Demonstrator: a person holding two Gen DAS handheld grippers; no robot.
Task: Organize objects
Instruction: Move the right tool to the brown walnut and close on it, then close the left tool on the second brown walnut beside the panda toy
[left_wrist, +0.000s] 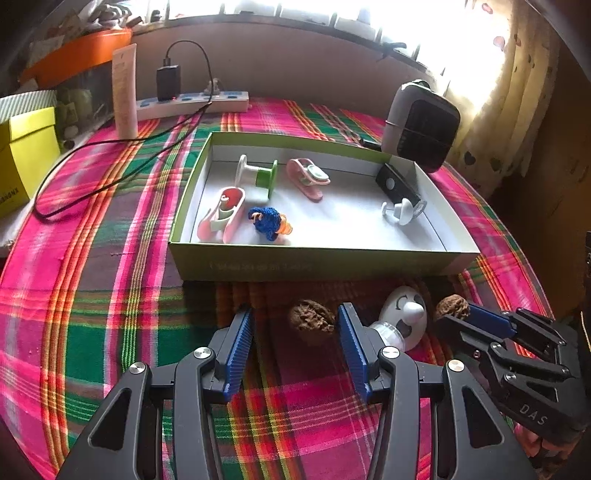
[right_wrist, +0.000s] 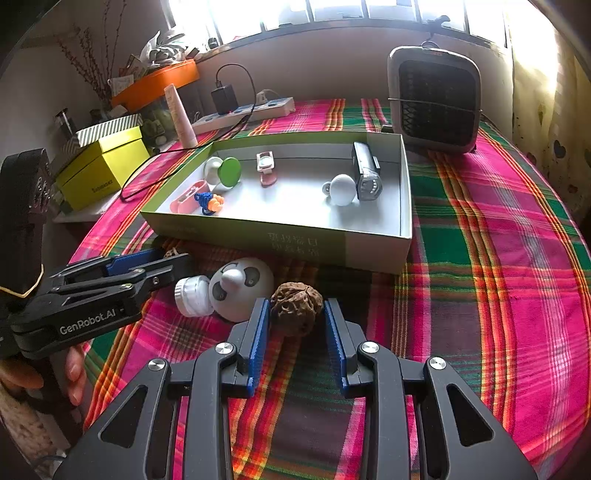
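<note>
The right hand-held gripper (right_wrist: 295, 321) has its blue pads on either side of a walnut (right_wrist: 296, 308) that sits on the plaid cloth (right_wrist: 498, 295) of the counter, in front of the box (right_wrist: 373, 254). The pads look pressed against the shell, though the right one may be just shy of it; the view is not sharp enough to be sure.

The left hand-held gripper (left_wrist: 295, 343) stands open with nothing between its pads. A second walnut (left_wrist: 312, 319) lies just beyond its tips, close to the right pad. Between the two walnuts lies a white toy with a face (left_wrist: 404, 317), tipped on its side, a clear cap (left_wrist: 386, 332) at its lower end.

The box is open-topped, green outside and white inside. In it lie a pink clip (left_wrist: 221, 214), a blue knitted piece (left_wrist: 267, 223), a white and green spool (left_wrist: 258, 175), a second pink clip (left_wrist: 308, 177), a black device (left_wrist: 395, 184) and a white hook (left_wrist: 402, 210).

Behind the box stand a small heater (right_wrist: 436, 99), a power strip (left_wrist: 192, 103) with a black charger (left_wrist: 168, 81) plugged in, and a tube (left_wrist: 125, 92). A yellow box (right_wrist: 105, 166) sits at the left edge.
</note>
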